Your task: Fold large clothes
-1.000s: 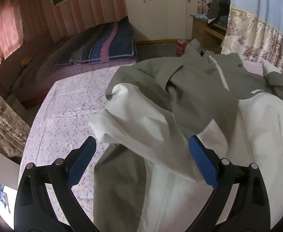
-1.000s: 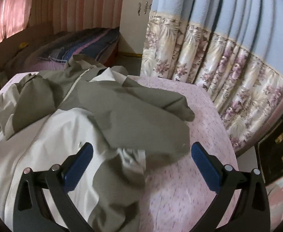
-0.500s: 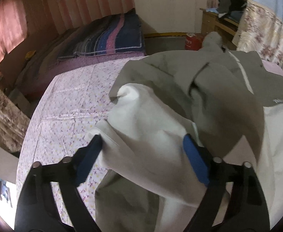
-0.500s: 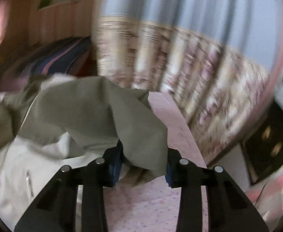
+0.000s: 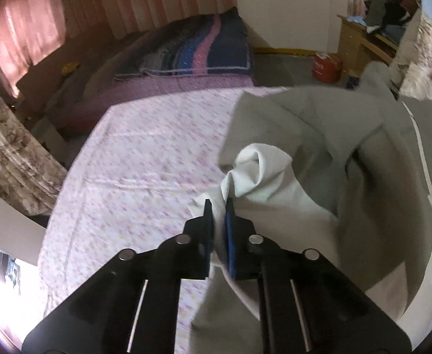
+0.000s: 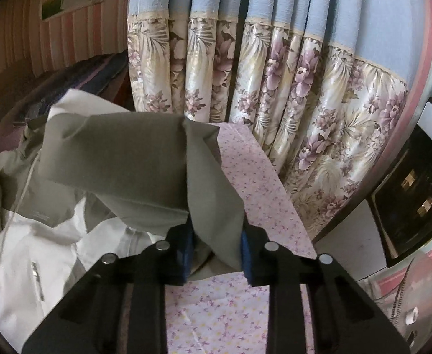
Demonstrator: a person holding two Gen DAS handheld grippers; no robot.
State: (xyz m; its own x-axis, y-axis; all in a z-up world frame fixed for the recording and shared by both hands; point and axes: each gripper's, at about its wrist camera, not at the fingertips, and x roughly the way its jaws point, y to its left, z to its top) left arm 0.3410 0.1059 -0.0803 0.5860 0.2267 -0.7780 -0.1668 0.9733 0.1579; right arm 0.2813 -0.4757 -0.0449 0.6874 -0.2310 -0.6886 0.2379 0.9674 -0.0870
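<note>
Now the left hand-held gripper (image 5: 216,206) is closing on a white sleeve (image 5: 257,174) at frame centre, and the right hand-held gripper (image 6: 216,236) is closing on an olive sleeve (image 6: 157,171). Lying on the bed (image 5: 133,159), the jacket (image 5: 363,206) seems soft and light; sleeve ends are giving good holds.

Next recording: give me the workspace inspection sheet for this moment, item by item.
Surface: bed sheet, pink, small flower print.
Job's things: jacket, grey and white, rumpled on the sheet.
Clutter: nothing seen on the sheet.
Grippers: left gripper jaws closing on a white fold; right gripper jaws closing on a grey flap.
Cables: nothing seen.
Surroundings: flowered curtain, second bed, red can on the floor.
</note>
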